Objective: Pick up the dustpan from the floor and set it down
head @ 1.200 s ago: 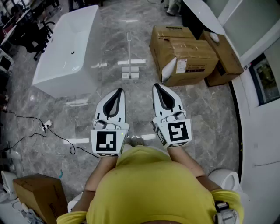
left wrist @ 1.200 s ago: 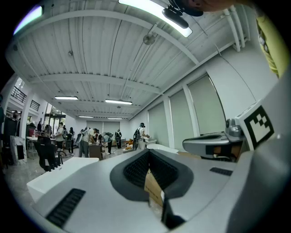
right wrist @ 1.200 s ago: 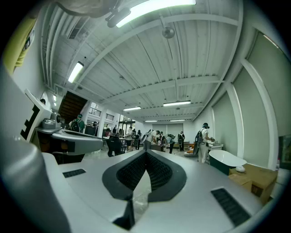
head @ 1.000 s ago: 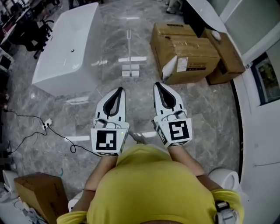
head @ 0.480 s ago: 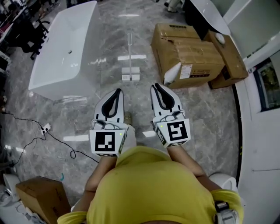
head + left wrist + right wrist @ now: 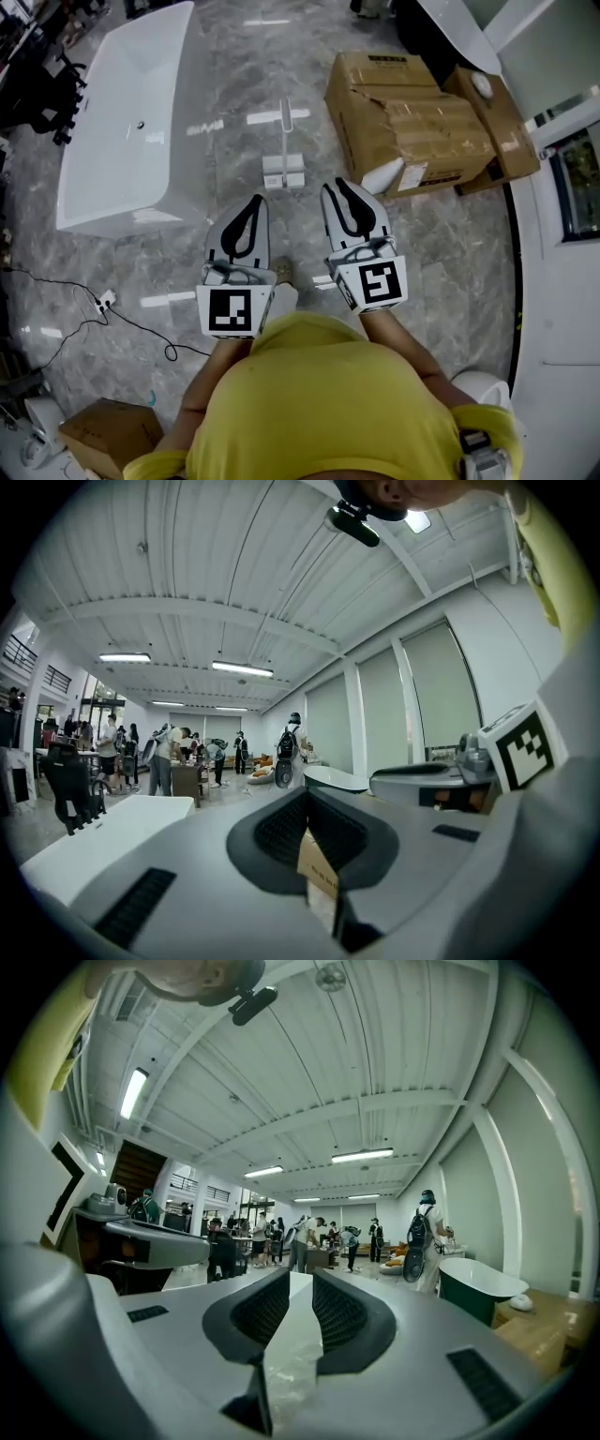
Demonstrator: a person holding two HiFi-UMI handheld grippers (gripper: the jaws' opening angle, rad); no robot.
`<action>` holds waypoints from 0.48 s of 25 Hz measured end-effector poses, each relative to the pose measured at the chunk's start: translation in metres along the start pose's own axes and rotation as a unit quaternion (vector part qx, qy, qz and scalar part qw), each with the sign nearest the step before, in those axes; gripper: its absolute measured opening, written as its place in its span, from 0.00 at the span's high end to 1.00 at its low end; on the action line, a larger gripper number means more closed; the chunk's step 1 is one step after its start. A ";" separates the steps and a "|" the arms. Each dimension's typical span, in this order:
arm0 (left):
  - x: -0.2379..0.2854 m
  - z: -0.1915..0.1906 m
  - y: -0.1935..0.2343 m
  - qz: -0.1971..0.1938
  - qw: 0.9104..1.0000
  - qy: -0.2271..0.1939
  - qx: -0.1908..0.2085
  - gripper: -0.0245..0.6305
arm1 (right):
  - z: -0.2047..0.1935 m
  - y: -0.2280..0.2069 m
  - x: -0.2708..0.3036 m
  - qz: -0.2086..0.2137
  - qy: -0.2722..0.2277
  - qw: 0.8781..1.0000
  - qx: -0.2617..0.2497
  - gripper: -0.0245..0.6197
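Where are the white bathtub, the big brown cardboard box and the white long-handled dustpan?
white bathtub [image 6: 112, 159], head view, on its bare inner basin.
big brown cardboard box [image 6: 412, 108], head view, on its top face.
white long-handled dustpan [image 6: 284, 174], head view, on its pan at the floor.

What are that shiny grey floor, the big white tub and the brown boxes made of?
Floor: looks like polished marble or marble-look tile, with grey veining and mirror-like light reflections.
Tub: smooth glossy white, probably acrylic or ceramic; I can't tell which.
Boxes: matte brown cardboard, with folded flaps and a paper label.
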State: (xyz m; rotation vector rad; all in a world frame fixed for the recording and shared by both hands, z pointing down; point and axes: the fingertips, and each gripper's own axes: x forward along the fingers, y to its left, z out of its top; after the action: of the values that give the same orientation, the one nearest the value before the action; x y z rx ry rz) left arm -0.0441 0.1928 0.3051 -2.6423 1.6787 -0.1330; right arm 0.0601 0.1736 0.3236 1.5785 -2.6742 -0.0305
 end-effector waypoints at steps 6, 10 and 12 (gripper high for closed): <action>0.048 -0.008 0.037 -0.037 0.999 0.012 -0.007 0.96 | -0.008 -0.012 0.061 -0.015 0.017 1.000 -0.005 0.82; 0.063 -0.016 0.050 -0.052 0.998 0.023 -0.024 0.96 | -0.004 -0.008 0.084 -0.008 0.009 1.000 -0.011 0.83; 0.067 -0.019 0.056 -0.052 0.998 0.027 -0.033 0.96 | -0.005 -0.007 0.091 -0.009 0.014 1.000 -0.010 0.83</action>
State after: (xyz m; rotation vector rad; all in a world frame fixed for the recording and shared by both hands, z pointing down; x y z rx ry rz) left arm -0.0679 0.1093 0.3253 -2.8001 1.5869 -0.1541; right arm 0.0225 0.0903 0.3303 1.5854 -2.6315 -0.0347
